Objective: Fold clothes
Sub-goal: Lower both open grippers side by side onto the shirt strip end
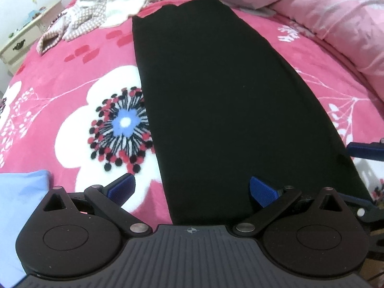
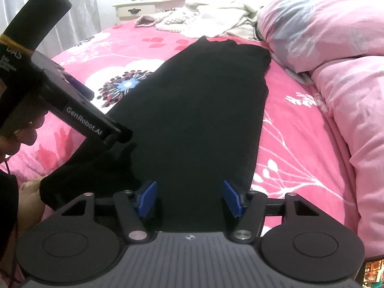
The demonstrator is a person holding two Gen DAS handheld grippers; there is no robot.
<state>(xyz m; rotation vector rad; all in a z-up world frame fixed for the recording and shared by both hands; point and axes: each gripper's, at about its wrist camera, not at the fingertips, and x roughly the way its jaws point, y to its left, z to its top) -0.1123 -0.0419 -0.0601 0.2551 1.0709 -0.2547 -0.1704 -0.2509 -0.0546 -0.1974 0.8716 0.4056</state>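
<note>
Mid-fold — black garment (image 1: pixel 216 100) lies flat lengthwise on the pink bedspread (image 1: pixel 72 67).
Left gripper (image 1: pixel 192 190) wide, empty; right gripper (image 2: pixel 189 198) half-open over the near hem — next likely pinch both corners, fold away.

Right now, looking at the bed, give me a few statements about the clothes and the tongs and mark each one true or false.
1. The black garment lies spread flat on the pink flowered blanket. True.
2. The left tongs are clamped shut on the garment. False: their blue pads stand wide apart, with the near edge of the garment between them.
3. A heap of pale clothes lies beyond the far end of the black garment. True.
4. The black garment is rolled into a ball. False: it lies long and flat.
5. The right tongs hold a white sock. False: only the black garment lies between their pads, and they do not press on it.
</note>
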